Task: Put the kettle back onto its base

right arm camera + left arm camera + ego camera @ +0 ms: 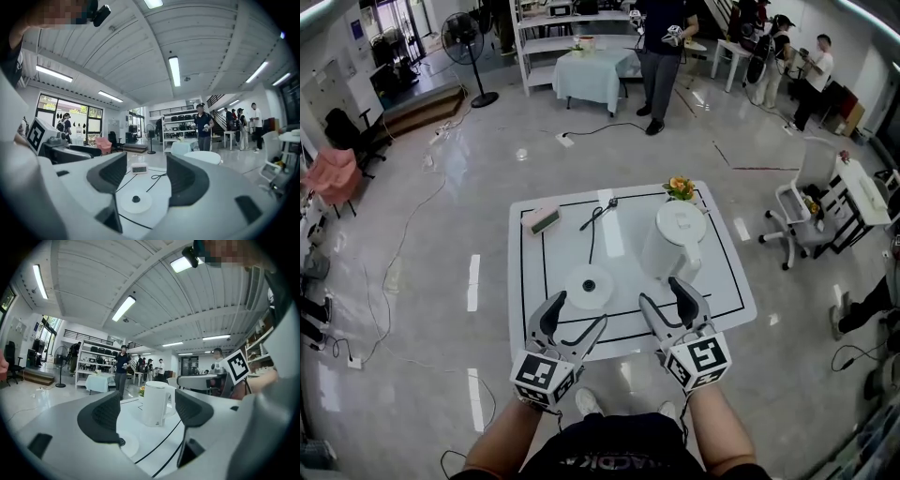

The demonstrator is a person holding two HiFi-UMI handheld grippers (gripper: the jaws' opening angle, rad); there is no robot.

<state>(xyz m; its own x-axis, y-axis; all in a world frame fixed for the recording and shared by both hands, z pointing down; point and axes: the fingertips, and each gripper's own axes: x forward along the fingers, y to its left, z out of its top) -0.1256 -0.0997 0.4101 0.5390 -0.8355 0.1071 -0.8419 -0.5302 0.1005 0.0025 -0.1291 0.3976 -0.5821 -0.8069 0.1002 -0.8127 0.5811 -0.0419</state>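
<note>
Shiny grey floor point(441, 234) lies under a smooth white square table point(530, 281). The tall smooth white kettle point(675, 239) stands toward its right edge, just past the right gripper point(661, 292), beside its flat round base point(588, 286). Both that one and the left gripper point(580, 310) hang over the front edge, jaws wide apart and empty.

It was a large open lab hall: a glossy floor point(441, 187) with trailing cables point(609, 125), metal shelves point(546, 19), a standing fan point(461, 33), an office chair point(802, 202) and ceiling strip lights point(124, 308).
</note>
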